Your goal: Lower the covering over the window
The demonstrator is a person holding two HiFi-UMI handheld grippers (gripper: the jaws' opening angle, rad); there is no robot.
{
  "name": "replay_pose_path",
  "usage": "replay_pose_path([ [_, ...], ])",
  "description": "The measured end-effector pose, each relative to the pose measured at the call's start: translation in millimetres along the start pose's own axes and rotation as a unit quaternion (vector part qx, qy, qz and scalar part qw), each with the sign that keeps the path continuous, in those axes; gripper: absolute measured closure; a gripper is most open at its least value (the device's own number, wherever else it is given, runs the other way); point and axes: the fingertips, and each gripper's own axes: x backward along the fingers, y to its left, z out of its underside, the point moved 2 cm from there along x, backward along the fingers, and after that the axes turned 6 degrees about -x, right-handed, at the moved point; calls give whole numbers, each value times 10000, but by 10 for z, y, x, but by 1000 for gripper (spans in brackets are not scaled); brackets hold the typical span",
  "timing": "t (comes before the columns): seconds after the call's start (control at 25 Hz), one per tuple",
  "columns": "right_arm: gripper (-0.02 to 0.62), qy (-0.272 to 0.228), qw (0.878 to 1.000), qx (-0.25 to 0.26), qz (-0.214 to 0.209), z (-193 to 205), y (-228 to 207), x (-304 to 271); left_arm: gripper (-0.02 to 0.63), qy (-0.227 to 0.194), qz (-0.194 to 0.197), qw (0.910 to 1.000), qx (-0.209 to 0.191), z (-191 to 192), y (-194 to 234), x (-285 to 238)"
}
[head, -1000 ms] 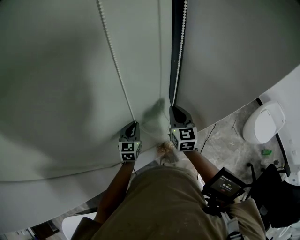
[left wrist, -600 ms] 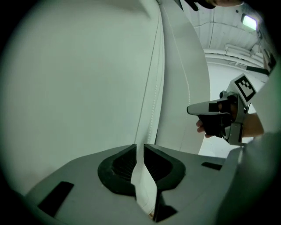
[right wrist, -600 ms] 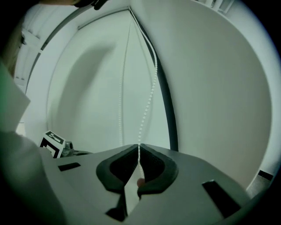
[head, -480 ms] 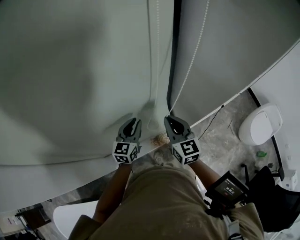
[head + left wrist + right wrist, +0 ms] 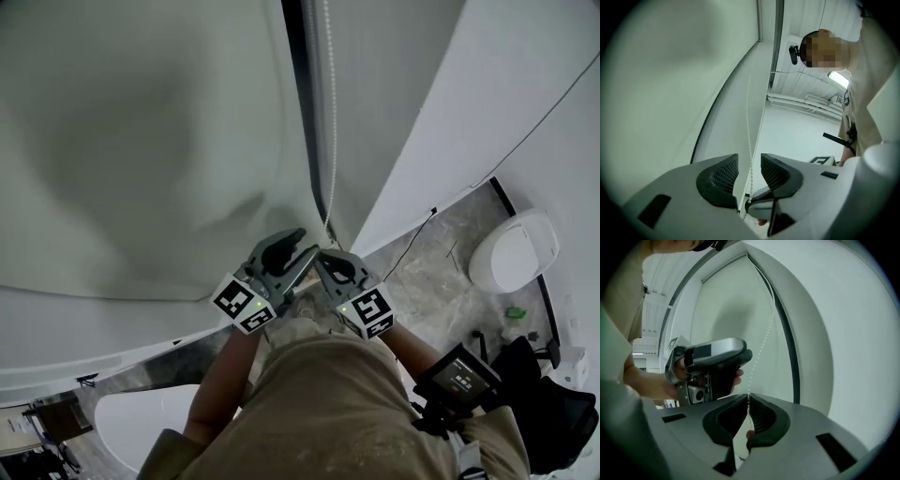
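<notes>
The right gripper [image 5: 748,401] is pinching the chain [image 5: 761,343], holding tension. At its nine o'clock the left gripper [image 5: 750,165] has just been opening, chain running loose between its jaws, probably to re-grip.

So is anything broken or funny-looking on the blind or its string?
Nothing stands out. The blind shows no tear, and the bead chain runs straight down, unbroken. The right tool is shut on it. The left tool has just been opening, with the chain loose between its jaws.
</notes>
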Motion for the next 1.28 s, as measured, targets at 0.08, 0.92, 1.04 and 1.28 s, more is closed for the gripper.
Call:
replay_pose_path([
  [0.08,578,-9,9999,46,-105,-110,-40,599,463,173,72,9996,-207,-135,-580,-356],
  [0.92,578,232,9926,207,-1173,-15,502,1377,589,164,-1336,9884,-701,-206,-1362,-115],
  [1.04,578,262,9913,223,-1269,0,544,1391,591,179,-1491,9861,-710,-175,-1333,-41],
  [1.28,560,19,9873,301,-1563,-142,599,1472,591,269,-1582,9848,-671,-53,-1243,58],
])
